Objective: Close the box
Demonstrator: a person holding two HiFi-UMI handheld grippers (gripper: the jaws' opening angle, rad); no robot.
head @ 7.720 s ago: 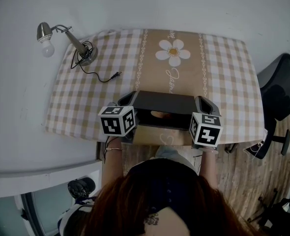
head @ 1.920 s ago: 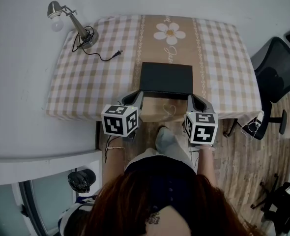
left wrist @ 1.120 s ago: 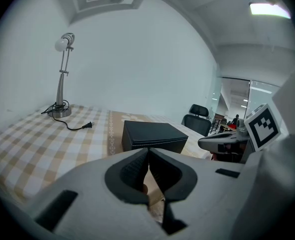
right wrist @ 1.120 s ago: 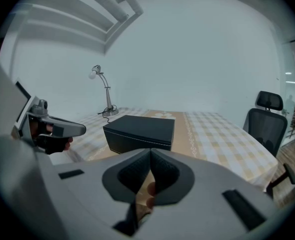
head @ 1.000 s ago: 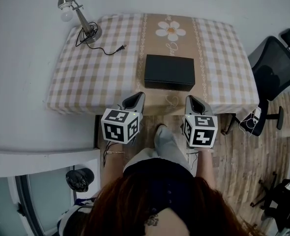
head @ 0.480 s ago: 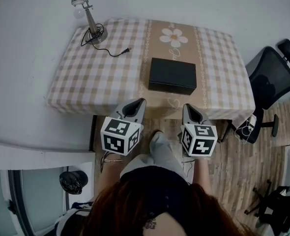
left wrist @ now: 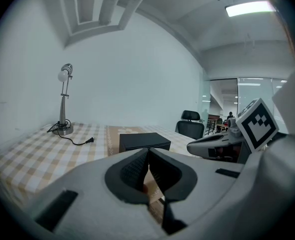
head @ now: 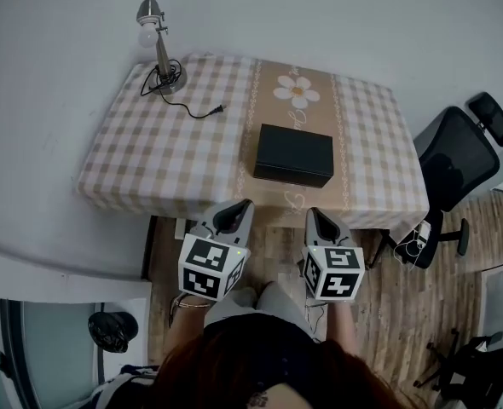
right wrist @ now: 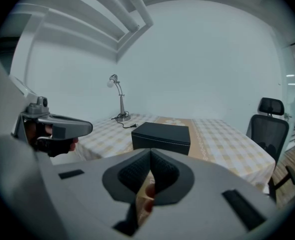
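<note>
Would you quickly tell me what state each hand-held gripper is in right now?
Left hand-held gripper: closed, jaws together, holding nothing.
Right hand-held gripper: closed, jaws together, holding nothing.

- The box (head: 293,155) lies in the middle of the table (head: 166,156), with bare cloth open on every side.
- A lamp (head: 158,45) and its cord (head: 211,112) fill the far left corner, well apart from the box.
- A chair (head: 452,156) crowds the table's right edge.
</note>
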